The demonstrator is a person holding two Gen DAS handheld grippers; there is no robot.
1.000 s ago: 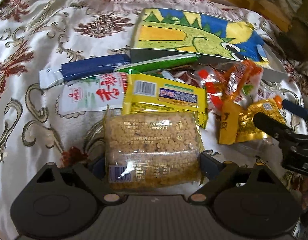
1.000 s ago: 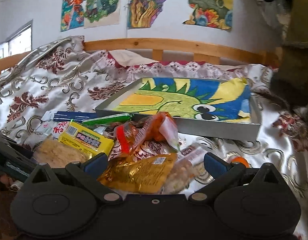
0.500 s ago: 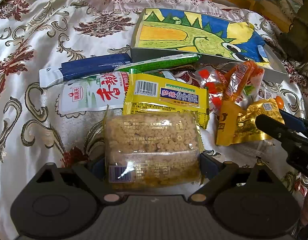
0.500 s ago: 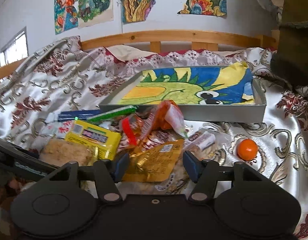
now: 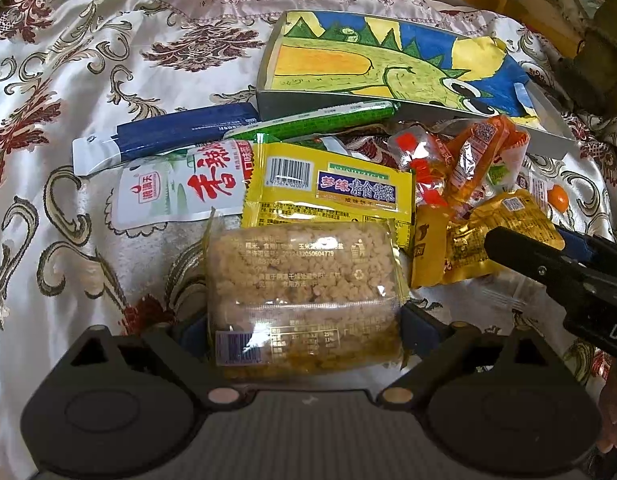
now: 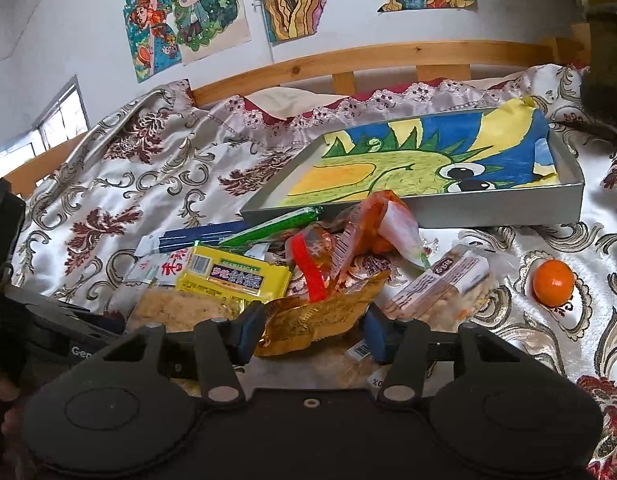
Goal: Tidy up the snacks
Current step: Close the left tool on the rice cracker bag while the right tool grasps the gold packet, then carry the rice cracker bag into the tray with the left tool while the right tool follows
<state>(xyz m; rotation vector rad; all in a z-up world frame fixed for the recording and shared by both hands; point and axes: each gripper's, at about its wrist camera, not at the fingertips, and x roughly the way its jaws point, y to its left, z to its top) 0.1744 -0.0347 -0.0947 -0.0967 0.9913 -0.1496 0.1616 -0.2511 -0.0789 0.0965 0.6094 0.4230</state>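
Left wrist view: the left gripper (image 5: 304, 324) is clamped across the clear packet of puffed-rice cake (image 5: 304, 292), its long axis pointing ahead toward the shallow grey tray (image 5: 548, 142). Right wrist view: the right gripper (image 6: 310, 330), whose jaws have just been closing, pinches the crinkled gold foil snack pouch (image 6: 316, 316) on the bed, the tray beyond.

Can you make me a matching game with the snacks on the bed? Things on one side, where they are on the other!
Things:
1. rice cracker pack
2. gold packet
3. orange
4. dragon drawing

Places:
A. lying inside the grey tray
B. alone on the bedspread, off to the side of the pile
C. between the jaws of the left gripper
D. between the jaws of the right gripper

Pairs: 1-C, 2-D, 3-B, 4-A
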